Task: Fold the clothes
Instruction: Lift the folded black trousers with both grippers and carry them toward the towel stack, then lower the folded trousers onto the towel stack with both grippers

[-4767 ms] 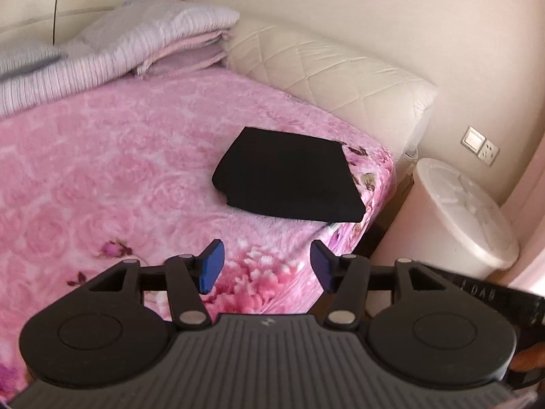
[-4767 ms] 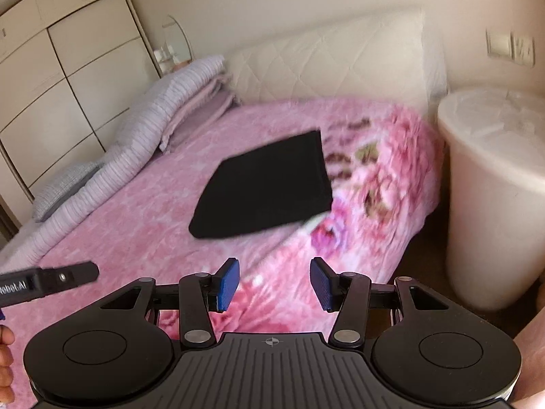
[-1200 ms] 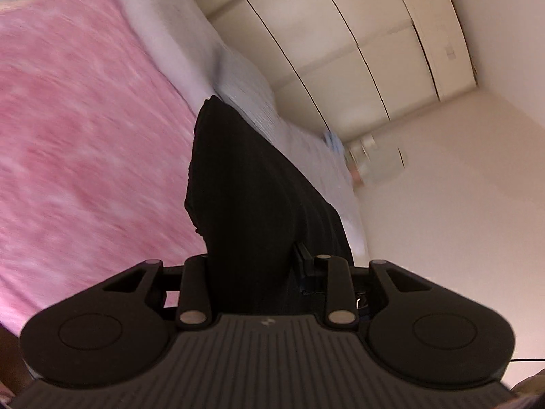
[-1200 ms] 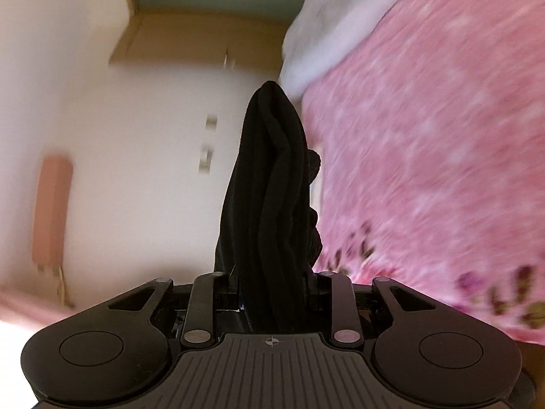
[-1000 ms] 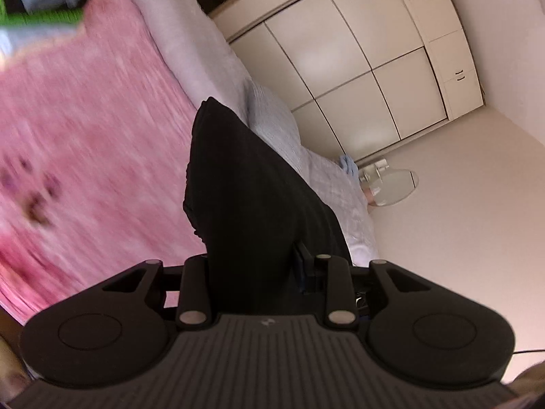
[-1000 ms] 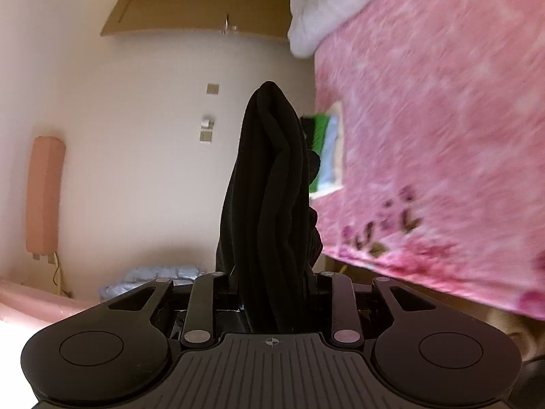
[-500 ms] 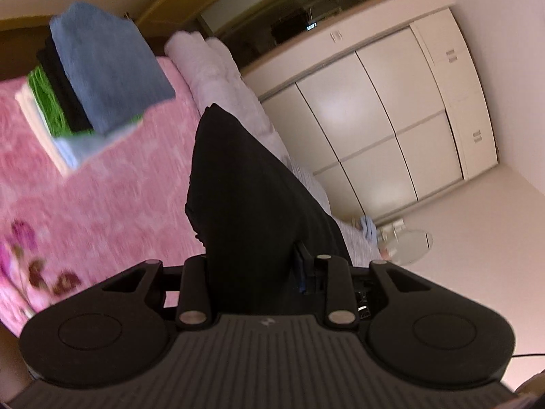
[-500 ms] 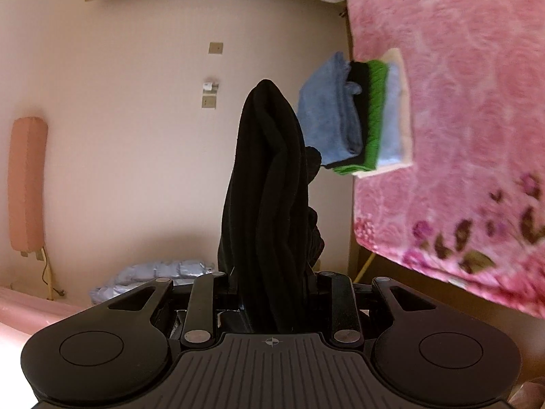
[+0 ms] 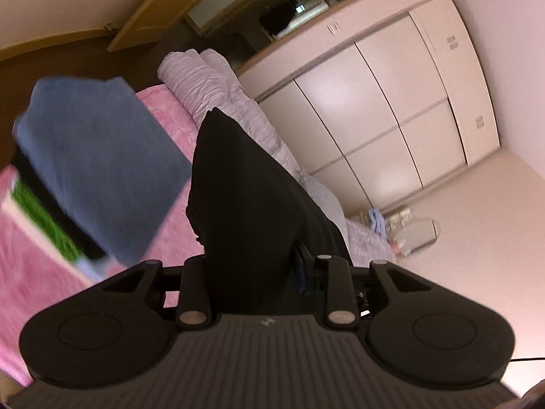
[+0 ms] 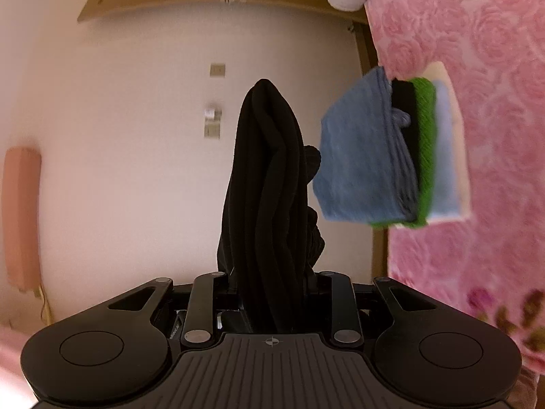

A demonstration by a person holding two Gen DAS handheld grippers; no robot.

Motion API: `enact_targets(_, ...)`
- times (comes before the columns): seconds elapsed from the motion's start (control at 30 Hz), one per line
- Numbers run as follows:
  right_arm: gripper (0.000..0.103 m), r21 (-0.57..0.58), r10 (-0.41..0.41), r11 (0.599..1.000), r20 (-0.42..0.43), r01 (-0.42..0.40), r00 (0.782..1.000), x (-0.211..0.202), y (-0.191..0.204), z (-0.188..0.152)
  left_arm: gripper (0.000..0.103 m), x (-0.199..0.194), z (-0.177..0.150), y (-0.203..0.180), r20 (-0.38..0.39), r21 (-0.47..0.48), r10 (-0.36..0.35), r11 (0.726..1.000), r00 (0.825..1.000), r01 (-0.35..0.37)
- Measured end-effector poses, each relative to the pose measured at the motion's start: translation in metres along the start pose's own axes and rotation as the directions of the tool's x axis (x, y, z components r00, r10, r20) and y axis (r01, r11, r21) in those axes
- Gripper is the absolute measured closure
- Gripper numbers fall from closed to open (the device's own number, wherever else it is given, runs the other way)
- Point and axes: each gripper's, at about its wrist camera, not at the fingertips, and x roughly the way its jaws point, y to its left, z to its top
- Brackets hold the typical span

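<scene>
The folded black garment (image 9: 245, 204) is off the bed, held between both grippers. My left gripper (image 9: 253, 272) is shut on one side of it, and the cloth hides the fingertips. My right gripper (image 10: 269, 283) is shut on the other side, where the black garment (image 10: 265, 184) shows as stacked folded layers edge-on. A stack of folded clothes (image 9: 92, 173) lies on the pink bed (image 9: 27, 266), blue on top, then black, green and pale blue layers. In the right wrist view that stack (image 10: 385, 156) is just right of the held garment.
Both views are rolled sideways. A striped grey duvet (image 9: 221, 92) lies along the bed's far side before white wardrobe doors (image 9: 374, 109). A bare cream wall (image 10: 136, 170) with switches fills the right wrist view's left; the pink bedspread (image 10: 477, 102) fills its right.
Both grippers have carried the black garment closer to the stack of folded clothes, which now looms larger in both views. The grip on the garment is unchanged.
</scene>
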Motion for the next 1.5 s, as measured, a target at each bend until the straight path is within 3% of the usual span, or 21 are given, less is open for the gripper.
enact_targets(0.17,0.075,0.045,0.007,0.999,0.131,-0.013,0.991,0.068,-0.006,0.008,0.076,0.014,0.083,0.049,-0.108,0.052,-0.028,0.998,0.994,0.033)
enact_targets(0.4,0.075,-0.003,0.017,1.0,0.296,-0.017,0.955,0.139,0.015,0.041,0.076,0.052,0.156,0.086,-0.198,0.101,-0.09,0.989,0.976,0.112)
enact_targets(0.53,0.075,0.016,0.006,1.0,0.349,-0.012,0.937,0.157,0.002,0.055,0.076,0.073,0.197,0.108,-0.249,0.126,-0.123,0.979,0.961,0.158)
enact_targets(0.77,0.075,0.112,-0.07,0.993,0.367,0.031,0.927,0.175,-0.053,0.068,0.076,0.103,0.188,0.147,-0.294,0.107,-0.086,0.987,0.952,0.122)
enact_targets(0.97,0.074,0.112,-0.121,0.99,0.319,0.089,0.94,0.174,-0.066,0.074,0.076,0.106,0.178,0.177,-0.282,0.073,-0.082,0.992,0.956,0.106)
enact_targets(1.13,0.07,0.152,-0.167,0.98,0.306,0.125,0.937,0.18,-0.085,0.077,0.075,0.122,0.177,0.199,-0.281,0.077,-0.066,0.993,0.957,0.091)
enact_targets(1.27,0.064,0.15,-0.205,0.975,0.327,0.163,0.922,0.179,-0.088,0.081,0.073,0.127,0.178,0.204,-0.281,0.08,-0.071,0.992,0.957,0.098)
enact_targets(1.3,0.058,0.128,-0.228,0.972,0.329,0.195,0.916,0.178,-0.082,0.082,0.072,0.127,0.179,0.203,-0.287,0.088,-0.064,0.992,0.956,0.093)
enact_targets(1.5,0.054,0.003,-0.326,0.935,0.407,0.356,0.853,0.155,-0.039,0.073,0.071,0.114,0.194,0.195,-0.286,0.103,-0.006,0.994,0.958,0.037)
